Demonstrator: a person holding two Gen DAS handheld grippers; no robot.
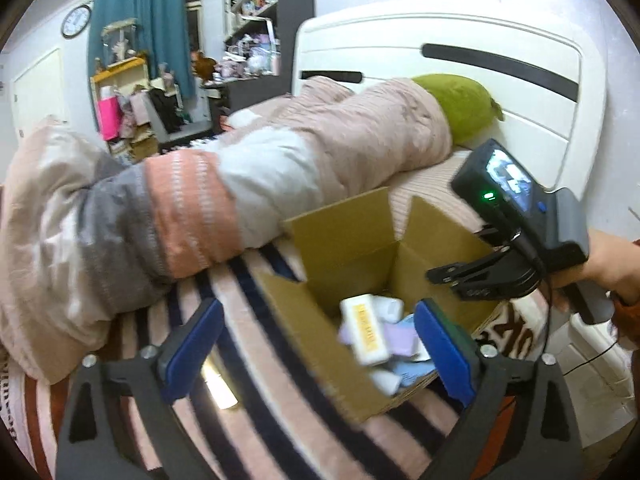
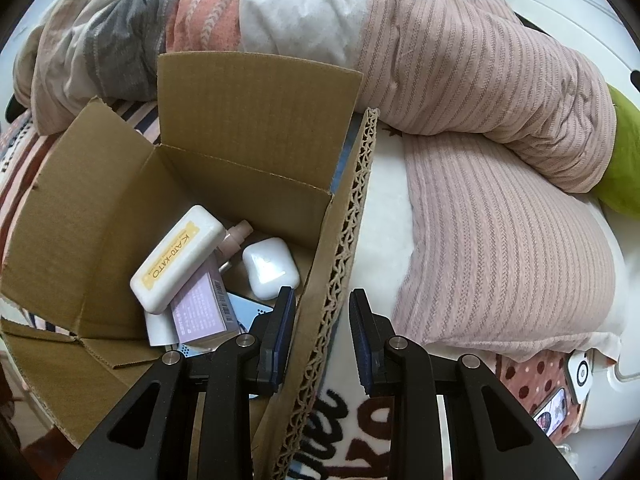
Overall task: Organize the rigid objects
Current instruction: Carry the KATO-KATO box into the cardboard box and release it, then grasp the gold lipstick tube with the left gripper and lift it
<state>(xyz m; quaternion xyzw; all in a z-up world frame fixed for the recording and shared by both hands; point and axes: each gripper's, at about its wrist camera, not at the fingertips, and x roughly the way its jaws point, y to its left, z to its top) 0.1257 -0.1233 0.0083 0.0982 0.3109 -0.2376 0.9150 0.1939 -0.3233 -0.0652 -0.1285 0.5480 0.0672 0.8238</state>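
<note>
Right gripper – jaws apart, straddling the right flap of the cardboard box. Left gripper – jaws wide apart; box ahead holds the KATO-KATO case.

"KATO-KATO" runs along the yellow label of the white case

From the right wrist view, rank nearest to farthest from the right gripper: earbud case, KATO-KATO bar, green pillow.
Measured from the right gripper:
1. White earbud case, just left, inside the cardboard box.
2. KATO-KATO bar, farther left in the box.
3. Green pillow, far right.
</note>
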